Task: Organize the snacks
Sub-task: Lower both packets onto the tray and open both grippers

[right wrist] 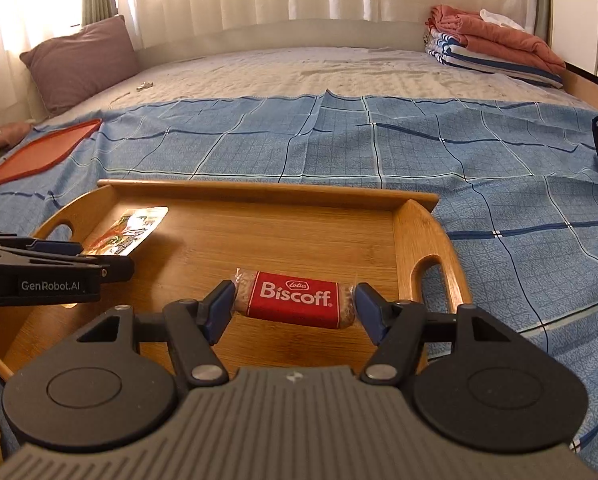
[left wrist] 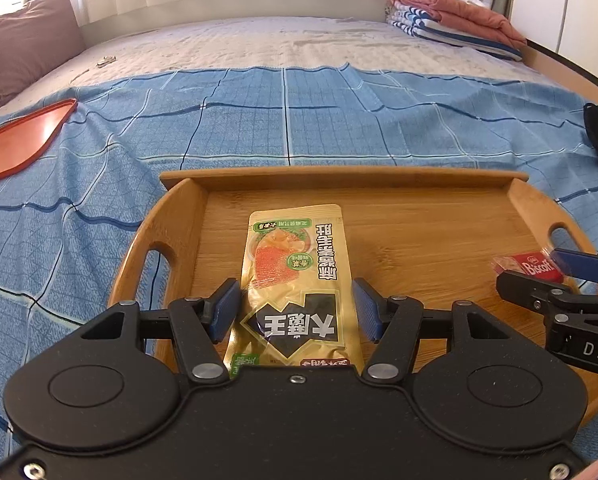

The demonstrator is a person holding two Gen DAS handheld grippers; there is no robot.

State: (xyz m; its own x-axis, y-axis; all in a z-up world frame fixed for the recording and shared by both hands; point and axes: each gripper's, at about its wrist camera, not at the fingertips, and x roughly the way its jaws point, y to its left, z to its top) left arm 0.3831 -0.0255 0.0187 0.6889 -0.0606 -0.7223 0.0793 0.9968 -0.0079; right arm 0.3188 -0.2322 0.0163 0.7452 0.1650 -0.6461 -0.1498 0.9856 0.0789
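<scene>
Bedspread-borne wooden tray (left wrist: 379,178): left gripper (left wrist: 295,306) brackets the yellow pouch (left wrist: 295,272), right gripper (right wrist: 295,306) brackets the Biscoff biscuit (right wrist: 295,300); both spread, seemingly placing—next, withdraw cleanly.

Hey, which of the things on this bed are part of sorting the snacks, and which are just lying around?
Part of the job:
- wooden tray
- yellow snack pouch between the left tongs
- Biscoff biscuit between the right tongs

Just lying about:
- orange lid
- purple pillow
- folded blankets
- blue checked sheet
</scene>
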